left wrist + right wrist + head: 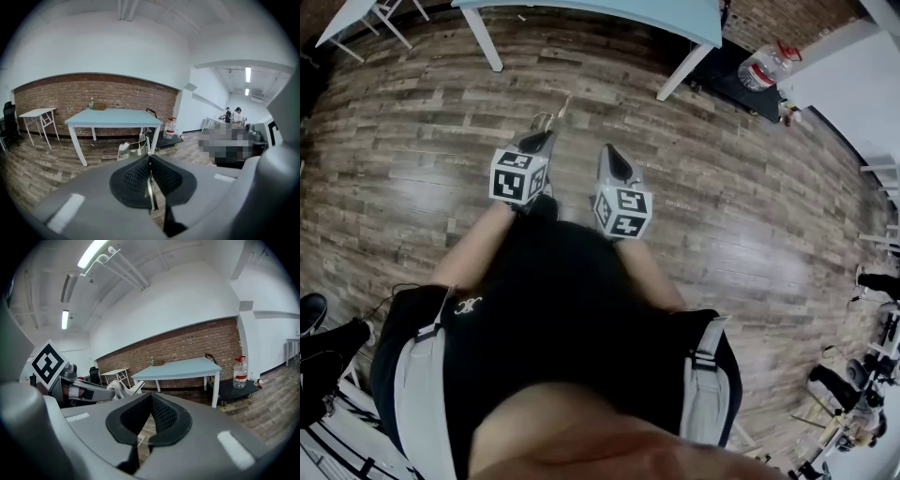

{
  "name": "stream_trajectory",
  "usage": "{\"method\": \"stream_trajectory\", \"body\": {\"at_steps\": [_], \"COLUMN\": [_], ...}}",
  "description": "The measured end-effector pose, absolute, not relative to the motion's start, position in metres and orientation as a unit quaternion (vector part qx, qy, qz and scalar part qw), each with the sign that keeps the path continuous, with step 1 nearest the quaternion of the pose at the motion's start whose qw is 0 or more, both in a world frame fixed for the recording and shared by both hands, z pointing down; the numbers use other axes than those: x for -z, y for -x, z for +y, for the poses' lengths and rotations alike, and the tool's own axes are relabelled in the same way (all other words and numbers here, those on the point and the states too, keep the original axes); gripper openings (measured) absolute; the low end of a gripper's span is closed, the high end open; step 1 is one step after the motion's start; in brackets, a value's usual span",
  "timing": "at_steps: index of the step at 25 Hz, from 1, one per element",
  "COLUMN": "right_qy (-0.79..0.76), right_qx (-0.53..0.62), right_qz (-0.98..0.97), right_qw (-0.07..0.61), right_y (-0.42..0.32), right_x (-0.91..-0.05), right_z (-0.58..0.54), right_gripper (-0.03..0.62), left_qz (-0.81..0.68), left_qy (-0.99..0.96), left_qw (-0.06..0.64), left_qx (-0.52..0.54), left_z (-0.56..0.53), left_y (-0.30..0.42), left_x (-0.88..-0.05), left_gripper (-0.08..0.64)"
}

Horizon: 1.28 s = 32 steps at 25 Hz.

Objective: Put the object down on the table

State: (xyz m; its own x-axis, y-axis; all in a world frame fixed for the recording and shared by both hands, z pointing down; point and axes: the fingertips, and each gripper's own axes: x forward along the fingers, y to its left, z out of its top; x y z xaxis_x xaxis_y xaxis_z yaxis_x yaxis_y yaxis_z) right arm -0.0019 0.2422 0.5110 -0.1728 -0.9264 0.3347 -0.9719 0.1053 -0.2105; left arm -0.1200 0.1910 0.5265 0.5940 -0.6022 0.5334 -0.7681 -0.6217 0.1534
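I hold both grippers out in front of my body, above a wooden floor. My left gripper (539, 139) (150, 161) is shut on a thin, pale, wire-framed object (549, 116) (132, 150) that sticks out past its jaws. The same object (123, 389) shows in the right gripper view, at the tip of the left gripper. My right gripper (614, 157) (150, 397) hangs beside it on the right, shut, with nothing between its pads. The light blue table (609, 14) (112, 117) (183, 369) stands a few steps ahead, with small things at its far edge.
A large water bottle (766, 66) (169, 127) (240, 369) sits on a black cart right of the table. A white side table (36, 112) stands at the left by the brick wall. People work at desks (232, 115) far right.
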Motion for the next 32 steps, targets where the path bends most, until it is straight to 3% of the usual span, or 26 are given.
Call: {"method": "stream_trajectory", "body": {"at_steps": [13,32], "right_qy": [-0.669,-0.681], "right_qx": [-0.203,-0.2], "right_qz": [-0.713,-0.696], "right_qw": [0.057,0.109], "right_y": [-0.033,-0.028], "right_x": [-0.519,-0.515], "right_z": [0.173,0.002], "right_gripper": [0.014,0.014], "left_qz": [-0.349,-0.313], "left_qy": [-0.891,-0.899], "left_qw": [0.187,0.227], "left_qx": [-0.223,-0.205], "left_z": [0.112,-0.069], "left_y": [0.079,0.068], "left_x": [-0.536,-0.546], "left_gripper": [0.009,0.009]}}
